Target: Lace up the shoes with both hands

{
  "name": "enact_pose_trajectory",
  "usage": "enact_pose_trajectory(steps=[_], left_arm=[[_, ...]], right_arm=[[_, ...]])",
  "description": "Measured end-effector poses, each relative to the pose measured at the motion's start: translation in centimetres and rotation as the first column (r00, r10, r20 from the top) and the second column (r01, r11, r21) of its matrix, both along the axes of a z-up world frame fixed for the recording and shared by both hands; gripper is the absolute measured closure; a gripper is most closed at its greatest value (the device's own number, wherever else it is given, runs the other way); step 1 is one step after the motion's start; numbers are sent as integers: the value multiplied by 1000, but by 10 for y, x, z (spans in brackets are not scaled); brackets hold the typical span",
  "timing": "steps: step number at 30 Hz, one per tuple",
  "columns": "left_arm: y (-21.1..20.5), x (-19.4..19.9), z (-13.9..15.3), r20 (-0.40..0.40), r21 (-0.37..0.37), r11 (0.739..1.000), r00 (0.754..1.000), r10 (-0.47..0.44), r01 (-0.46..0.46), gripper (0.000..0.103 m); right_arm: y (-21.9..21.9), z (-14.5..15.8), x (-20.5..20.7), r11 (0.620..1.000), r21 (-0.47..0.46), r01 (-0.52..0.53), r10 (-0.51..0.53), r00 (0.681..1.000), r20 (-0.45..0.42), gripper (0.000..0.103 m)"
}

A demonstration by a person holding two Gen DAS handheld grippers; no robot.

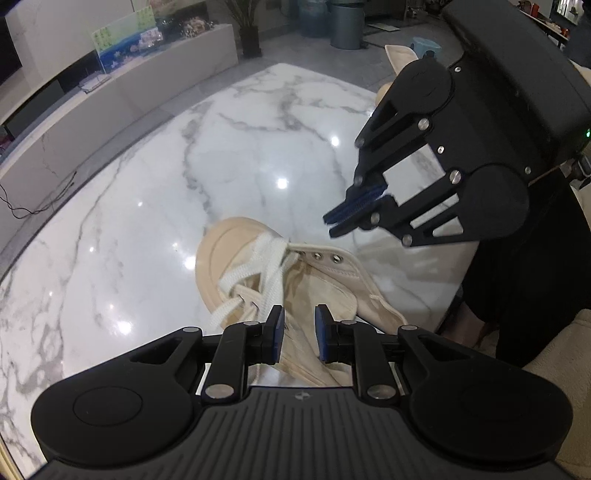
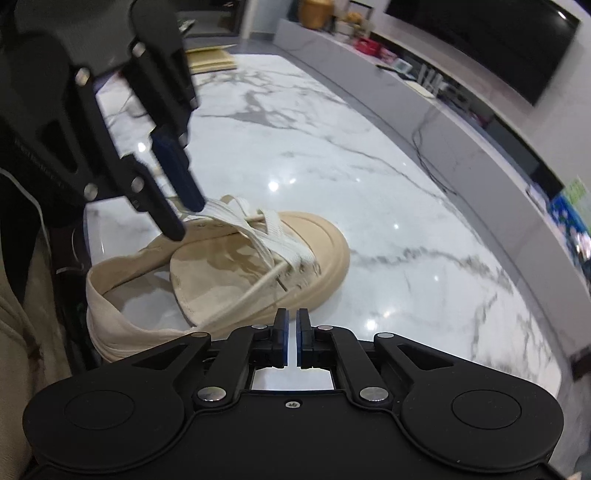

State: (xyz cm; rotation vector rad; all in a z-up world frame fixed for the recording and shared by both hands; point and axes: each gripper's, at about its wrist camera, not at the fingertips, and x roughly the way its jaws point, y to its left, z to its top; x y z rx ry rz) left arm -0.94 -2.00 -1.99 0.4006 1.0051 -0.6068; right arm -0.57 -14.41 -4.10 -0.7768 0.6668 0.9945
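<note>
A beige canvas shoe [image 1: 221, 258] [image 2: 321, 251] lies on the white marble table [image 1: 147, 184] [image 2: 406, 177], its toe pointing away from me. Flat white laces [image 1: 273, 258] [image 2: 280, 236] cross loosely over the front eyelets, and one thin strand trails down the side nearest the right wrist camera. My left gripper [image 1: 300, 332] [image 2: 184, 219] hovers over the tongue, open, with the lace beside one pad and nothing pinched. My right gripper [image 2: 292, 332] [image 1: 330, 225] hangs just above the shoe's side, shut with nothing between its pads.
A long grey media bench [image 1: 122, 96] [image 2: 424, 96] runs beyond the table, with a dark television [image 2: 480, 37] above it and a cable [image 1: 33, 206] on the floor. Grey bins [image 1: 343, 26] stand at the back. A person's dark clothing [image 1: 535, 295] and a beige cushion [image 2: 22, 332] lie at the table's near edge.
</note>
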Motion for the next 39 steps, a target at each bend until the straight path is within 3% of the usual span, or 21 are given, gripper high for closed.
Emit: enact_pose_trajectory(steps=[5, 17, 20, 24, 39], left_arm=[[-3, 7, -3, -8, 2, 1000, 1000, -4, 4, 86], [-9, 21, -14, -36, 9, 999, 999, -41, 41, 86], [-10, 24, -16, -40, 9, 999, 998, -41, 41, 86], [-10, 25, -15, -37, 9, 999, 999, -39, 39, 86], [-10, 12, -1, 0, 17, 999, 1000, -28, 28, 86]], right_arm=[[8, -5, 6, 995, -32, -94, 94, 996, 2, 88], [23, -20, 13, 968, -99, -229, 233, 972, 29, 89], [23, -22, 13, 965, -92, -247, 250, 968, 21, 97], [24, -25, 11, 965, -88, -249, 252, 967, 26, 101], [24, -27, 6, 982, -117, -150, 157, 986, 49, 102]])
